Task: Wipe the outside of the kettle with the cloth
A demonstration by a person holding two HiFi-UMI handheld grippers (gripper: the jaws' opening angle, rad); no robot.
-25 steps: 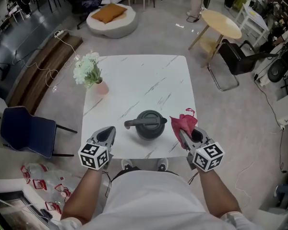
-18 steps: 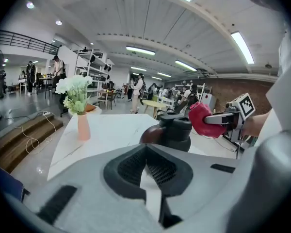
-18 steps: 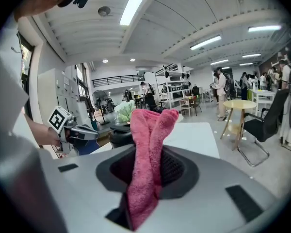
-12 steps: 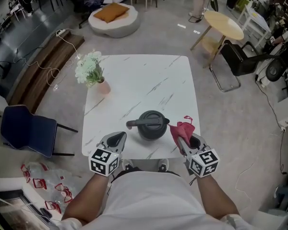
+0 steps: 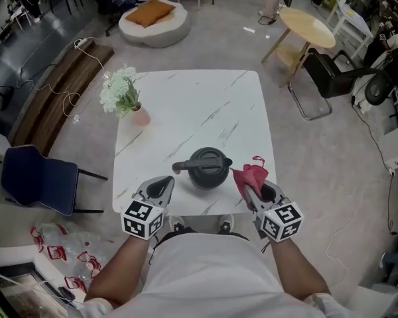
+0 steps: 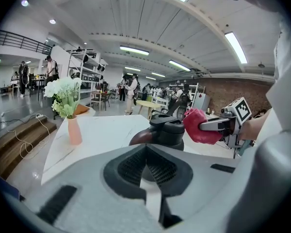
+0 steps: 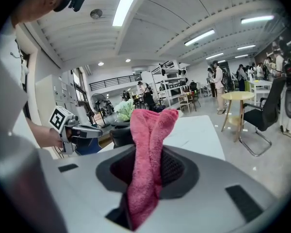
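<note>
a white marble-patterned square worktop (image 5: 186,111) seen from above, with bare floor on every side. a dark kettle (image 5: 205,167) sits close to the near edge, a little right of centre, its handle pointing left. most of the surface behind it is free, apart from a pink vase of white flowers (image 5: 126,98) near the left edge. the left gripper (image 5: 164,181) hovers over the near edge left of the kettle, apart from it, jaws pressed together on nothing. the right gripper (image 5: 251,191) is at the near right corner, its jaws pinching a pink cloth (image 5: 250,176) that stands up just beside the kettle's right side; contact cannot be told. around the worktop: a blue chair (image 5: 36,177) well off the left side, a black chair (image 5: 331,78) and a round wooden table (image 5: 308,28) off the far right, and a round white seat with an orange cushion (image 5: 152,22) beyond the far edge. the room is a large open hall with strip lights.
</note>
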